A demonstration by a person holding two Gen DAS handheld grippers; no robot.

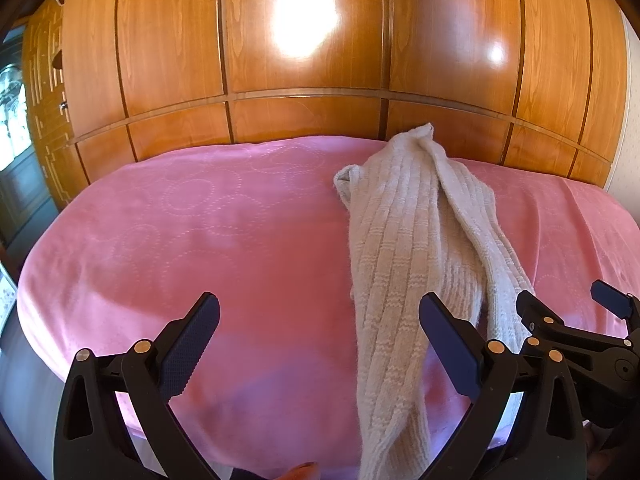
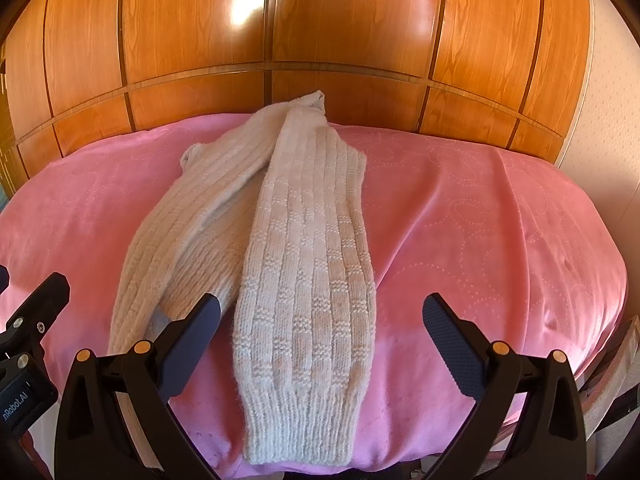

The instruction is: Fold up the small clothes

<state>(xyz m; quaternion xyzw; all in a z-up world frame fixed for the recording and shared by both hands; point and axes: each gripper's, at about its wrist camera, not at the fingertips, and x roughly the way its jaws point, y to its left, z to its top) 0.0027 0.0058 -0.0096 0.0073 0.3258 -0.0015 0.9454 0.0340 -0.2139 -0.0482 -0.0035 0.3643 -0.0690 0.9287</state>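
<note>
Garment: a pale knitted piece (image 2: 308, 280) lies lengthwise on the pink bedcover (image 2: 500, 240), running from the near edge toward the far side — long and narrow, probably already doubled along its length.
Layers: a ribbed strip sits on top on the right; a second layer fans out beneath it to the left, so the edges do not line up.
Near end: the ribbed cuff (image 2: 300, 440) hangs just at the bed's front edge, within easy reach of both tools — likely why it was laid this way.
Far end: bunched to a point against the wooden wardrobe panels (image 2: 320, 20).
Right gripper (image 2: 320, 340): spread wide and empty, poised above the near part of the top strip, straddling it.
Left gripper (image 1: 320, 340): likewise spread and empty, offset left, its right finger (image 1: 448, 344) over the knit's left edge.
Judgement: both seem set to take the near end and carry it toward the far end.
</note>
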